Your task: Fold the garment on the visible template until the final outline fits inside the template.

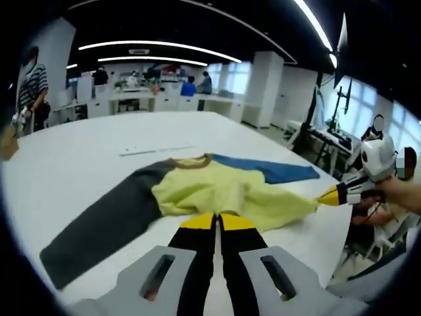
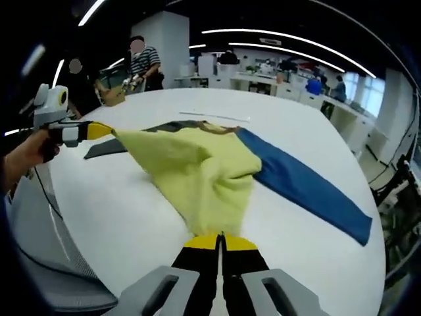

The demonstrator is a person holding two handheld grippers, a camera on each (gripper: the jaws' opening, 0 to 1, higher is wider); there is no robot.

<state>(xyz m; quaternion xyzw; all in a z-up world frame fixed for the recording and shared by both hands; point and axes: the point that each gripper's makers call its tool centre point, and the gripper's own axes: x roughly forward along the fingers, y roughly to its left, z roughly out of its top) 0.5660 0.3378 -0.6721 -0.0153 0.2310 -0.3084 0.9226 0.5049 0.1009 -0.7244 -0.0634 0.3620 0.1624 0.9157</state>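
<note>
the shirt (image 1: 217, 191) lies on the white table (image 1: 79, 158), with its yellow body lifted at the hem, the grey sleeve (image 1: 105, 224) flat to one side and the blue sleeve (image 2: 302, 184) flat to the other. the left gripper (image 1: 217, 220) has its jaws closed on one hem corner. the right gripper (image 2: 220, 240) has its jaws closed on the other corner, and the cloth is stretched between them above the table.

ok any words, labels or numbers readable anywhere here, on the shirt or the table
None can be read.
The yellow shirt with its grey sleeve and blue sleeve shows no print or tag.
The white table bears a thin strip with no legible marks.
The left tongs and right tongs carry no lettering.
Background desks are too blurred to tell.
</note>
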